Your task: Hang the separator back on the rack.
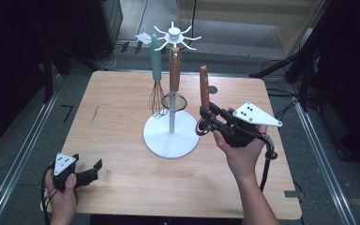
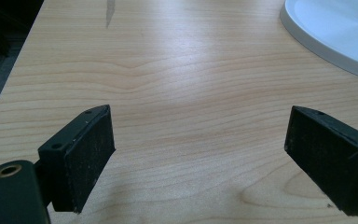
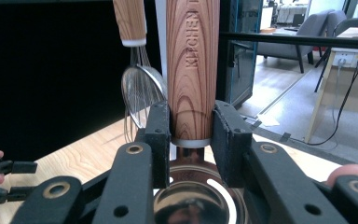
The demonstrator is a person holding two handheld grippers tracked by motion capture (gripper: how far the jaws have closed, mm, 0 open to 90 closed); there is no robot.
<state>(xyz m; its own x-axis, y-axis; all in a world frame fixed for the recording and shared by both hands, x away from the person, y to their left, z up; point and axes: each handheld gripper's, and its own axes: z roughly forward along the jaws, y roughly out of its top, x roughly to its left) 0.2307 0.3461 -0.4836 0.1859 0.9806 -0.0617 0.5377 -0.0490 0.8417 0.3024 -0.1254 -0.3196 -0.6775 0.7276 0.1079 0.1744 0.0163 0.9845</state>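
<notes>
Right gripper (image 1: 209, 118) pinching the bottom end of a wooden-handled spoon (image 1: 204, 89), one black pad tight on each side of the handle (image 3: 192, 70), handle standing straight up above the fingers and the shiny metal bowl (image 3: 193, 200) just under them. Past those fingers, a whisk (image 1: 156, 79) and a small strainer (image 1: 174, 96) hanging from the white rack (image 1: 171, 133), near the spoon but not touching it. Left gripper (image 1: 95, 169) low by the table (image 2: 177, 70) edge, fingers (image 2: 81, 158) spread wide with bare wood between them, rack base far off to one side.
</notes>
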